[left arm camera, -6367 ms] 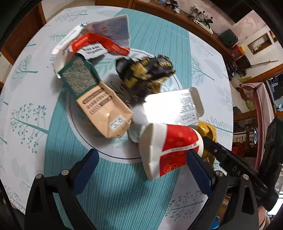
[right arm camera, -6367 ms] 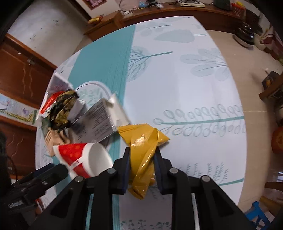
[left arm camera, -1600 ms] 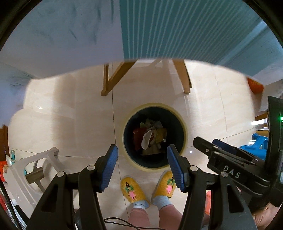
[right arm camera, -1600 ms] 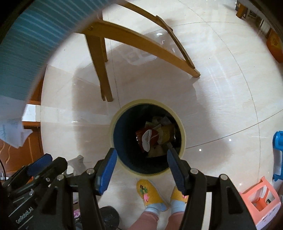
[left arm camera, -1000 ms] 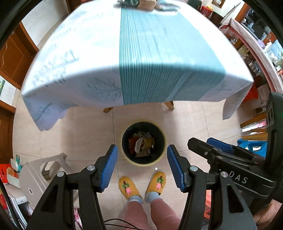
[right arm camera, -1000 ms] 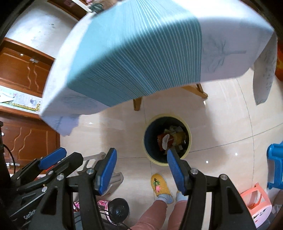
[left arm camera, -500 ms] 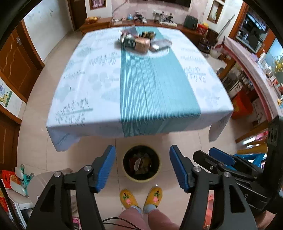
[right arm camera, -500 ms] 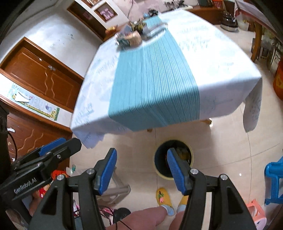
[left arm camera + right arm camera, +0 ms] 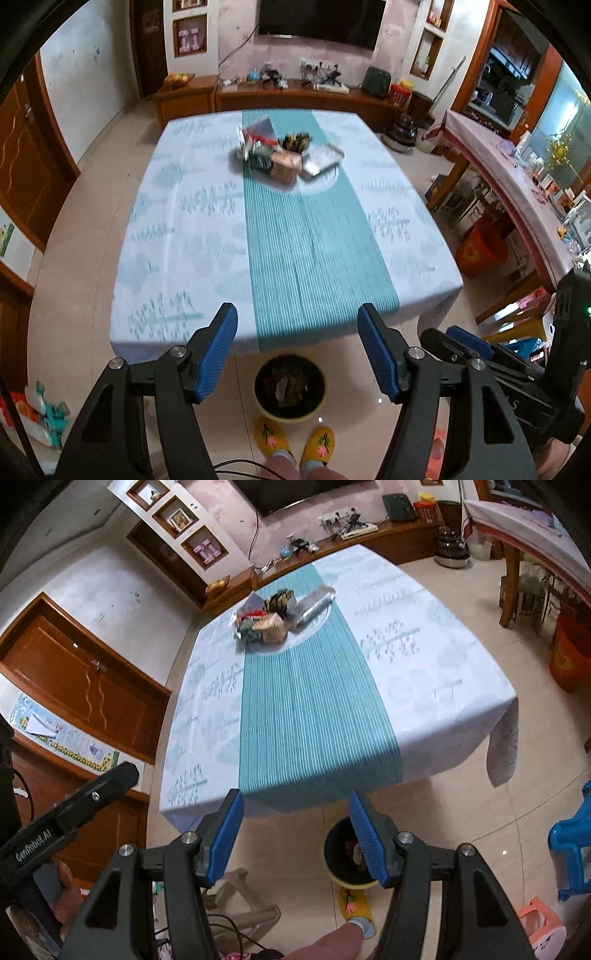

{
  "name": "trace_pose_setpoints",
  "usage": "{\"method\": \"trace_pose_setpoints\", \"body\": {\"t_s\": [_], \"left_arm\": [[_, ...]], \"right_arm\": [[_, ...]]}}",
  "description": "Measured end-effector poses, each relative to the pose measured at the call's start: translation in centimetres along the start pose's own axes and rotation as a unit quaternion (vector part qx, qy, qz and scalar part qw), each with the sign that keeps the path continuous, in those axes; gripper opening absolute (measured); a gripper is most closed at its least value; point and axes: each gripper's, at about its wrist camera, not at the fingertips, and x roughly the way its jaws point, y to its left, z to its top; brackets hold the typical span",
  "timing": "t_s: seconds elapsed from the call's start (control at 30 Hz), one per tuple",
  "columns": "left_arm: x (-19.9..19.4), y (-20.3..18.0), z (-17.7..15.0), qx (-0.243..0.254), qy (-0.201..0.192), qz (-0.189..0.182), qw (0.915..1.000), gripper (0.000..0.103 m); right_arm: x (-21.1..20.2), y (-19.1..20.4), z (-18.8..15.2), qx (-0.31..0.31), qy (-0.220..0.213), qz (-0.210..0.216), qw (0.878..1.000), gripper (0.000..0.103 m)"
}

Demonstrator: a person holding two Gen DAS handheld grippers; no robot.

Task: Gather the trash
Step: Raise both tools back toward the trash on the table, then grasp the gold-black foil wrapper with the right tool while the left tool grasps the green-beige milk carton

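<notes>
I hold two grippers above the near edge of one bench (image 9: pixel 192 236), which wears a white cloth with a single teal striped runner (image 9: pixel 310 258) down its middle. The left gripper (image 9: pixel 297 349) has its two blue fingers (image 9: pixel 216 352) apart with nothing between them; they have just been spreading wider. The right gripper (image 9: pixel 295 836) also stands with its fingers parted and empty. One heap of trash (image 9: pixel 286 155) sits on the runner toward the far edge of the bench; I count about five pieces, though blur makes the count unsure. One round bin (image 9: pixel 290 386) stands on the floor just below the near edge, holding trash. Two yellow slippers (image 9: pixel 295 439) sit beside the bin.
</notes>
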Motion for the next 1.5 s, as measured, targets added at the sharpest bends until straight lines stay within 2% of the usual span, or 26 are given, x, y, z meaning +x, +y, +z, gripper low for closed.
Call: {"method": "trace_pose_setpoints", "body": {"t_s": [0.17,0.37,0.47,0.63,0.8,0.93,1.03,1.27,1.37,1.5], "left_arm": [[-0.4,1.6,2.9,-0.005,-0.032,-0.019,0.9993,0.073],[0.3,3.3,5.3,-0.007,-0.036,-0.038,0.9986,0.073],[1.0,3.7,6.3,-0.004,-0.037,-0.036,0.9987,0.073],[3.2,4.4,8.7,-0.019,-0.022,-0.028,0.9992,0.073],[6.4,4.7,12.3,-0.050,-0.011,-0.018,0.9985,0.073],[9.6,4.8,15.5,-0.077,-0.005,0.005,0.9970,0.073],[12.7,4.9,18.5,-0.111,0.000,0.031,0.9933,0.073],[20.8,5.8,24.6,-0.206,0.023,0.087,0.9744,0.073],[23.1,6.3,25.5,-0.237,0.041,0.103,0.9650,0.073],[25.4,7.0,25.7,-0.266,0.059,0.118,0.9549,0.073]], "right_arm": [[-0.5,2.3,2.1,-0.010,-0.032,-0.017,0.999,0.059],[-0.6,4.4,4.3,-0.017,-0.058,-0.037,0.997,0.059],[-0.8,4.7,5.3,-0.018,-0.068,-0.042,0.997,0.059],[-0.1,4.5,7.6,-0.019,-0.065,-0.043,0.997,0.059],[2.1,4.0,11.9,-0.025,-0.049,-0.031,0.998,0.059],[5.1,3.6,16.7,-0.049,-0.031,-0.014,0.998,0.059],[8.7,3.1,21.7,-0.071,-0.002,0.003,0.997,0.060],[18.1,2.5,31.8,-0.111,0.073,0.027,0.991,0.060],[23.0,2.6,35.3,-0.111,0.106,0.044,0.987,0.064],[29.2,2.6,37.5,-0.093,0.162,0.052,0.981,0.064]]}}
